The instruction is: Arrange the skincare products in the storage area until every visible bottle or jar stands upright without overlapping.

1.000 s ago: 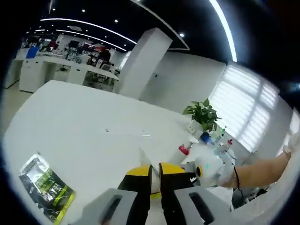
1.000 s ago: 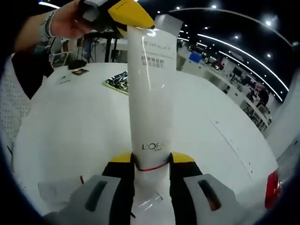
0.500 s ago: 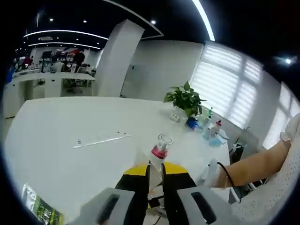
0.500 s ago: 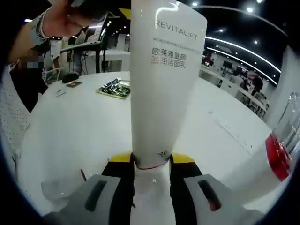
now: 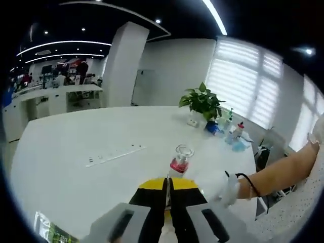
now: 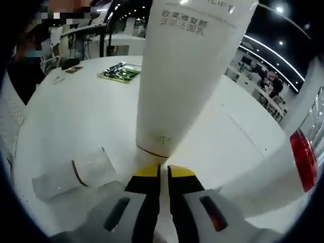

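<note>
Right gripper view: white tube upright.

My left gripper sits with its yellow-tipped jaws pressed together over the broad white table. Just beyond the tips I see a small bottle with a red collar and clear cap, standing upright. Past the bottle, at the table's far edge, a green potted plant stands (small containers cluster just beside it). Right of the bottle, a white-gloved hand rests.
</note>
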Motion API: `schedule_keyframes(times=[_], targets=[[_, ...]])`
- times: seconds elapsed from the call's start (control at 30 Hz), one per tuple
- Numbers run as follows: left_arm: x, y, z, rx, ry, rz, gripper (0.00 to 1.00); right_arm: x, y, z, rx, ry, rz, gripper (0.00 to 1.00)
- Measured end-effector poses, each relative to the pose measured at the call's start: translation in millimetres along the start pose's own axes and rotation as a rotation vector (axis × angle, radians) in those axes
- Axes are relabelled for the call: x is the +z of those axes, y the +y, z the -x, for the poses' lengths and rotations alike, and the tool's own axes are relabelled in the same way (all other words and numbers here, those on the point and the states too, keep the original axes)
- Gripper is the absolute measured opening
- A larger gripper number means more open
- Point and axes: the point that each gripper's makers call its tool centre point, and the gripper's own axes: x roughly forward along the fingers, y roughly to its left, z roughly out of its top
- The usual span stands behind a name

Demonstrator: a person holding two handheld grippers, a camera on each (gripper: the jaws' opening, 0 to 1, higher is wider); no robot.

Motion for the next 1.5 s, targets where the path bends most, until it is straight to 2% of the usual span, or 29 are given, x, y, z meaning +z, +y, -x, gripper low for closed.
schedule_keyframes(times=[0.07,0.13,0.23,0.37,0.5,0.6,0.67,0.7,0.73,0.87,0.9,0.93,1.03,1.13,1.2,1.3,1.5], targets=[[-0.8,-0.3,-2,0.006,0.009,-0.029,0.02,3.9,4,3,0.028,-0.033,-0.039,0.11],[-1.2,0.8,-3,0.008,0.013,-0.037,0.02,6.0,6,5,0.045,-0.051,-0.070,0.21],[-1.0,1.6,-2,-0.002,0.017,-0.038,0.02,21.3,10,12,0.086,-0.150,-0.167,0.31],[-0.1,3.3,-1,-0.018,0.022,-0.028,0.03,34.5,4,17,0.097,-0.208,-0.200,0.35],[7.0,2.0,0,-0.034,-0.010,0.015,0.10,54.7,2,22,0.125,-0.287,-0.256,0.35],[15.5,5.0,6,-0.003,-0.052,-0.020,0.20,56.8,4,19,0.134,-0.276,-0.235,0.35],[15.5,5.0,16,0.016,-0.086,-0.035,0.23,56.2,5,17,0.139,-0.267,-0.220,0.35],[12.9,5.8,21,0.025,-0.124,-0.011,0.23,55.8,5,17,0.143,-0.266,-0.218,0.35],[4.6,5.8,22,0.023,-0.123,0.005,0.23,55.3,5,17,0.146,-0.266,-0.220,0.35],[-45.0,14.2,18,0.052,-0.025,0.076,0.21,47.2,10,15,0.181,-0.235,-0.199,0.34],[-56.1,15.4,15,0.057,0.008,0.091,0.21,42.1,11,14,0.187,-0.205,-0.174,0.33],[-67.9,14.3,8,0.052,0.034,0.116,0.20,43.0,10,13,0.176,-0.213,-0.164,0.32],[-74.6,14.9,-4,0.062,0.042,0.110,0.19,43.9,10,14,0.187,-0.219,-0.190,0.32],[-82.1,16.9,-19,0.071,0.080,0.059,0.17,43.0,9,15,0.191,-0.226,-0.211,0.30],[-82.2,23.6,-20,0.088,0.086,0.094,0.16,41.6,9,15,0.185,-0.224,-0.211,0.30],[-80.8,23.8,-20,0.078,0.079,0.114,0.16,39.3,10,16,0.181,-0.220,-0.215,0.31],[-84.3,31.0,-20,0.074,0.110,0.052,0.15,30.3,17,19,0.153,-0.212,-0.223,0.30]])
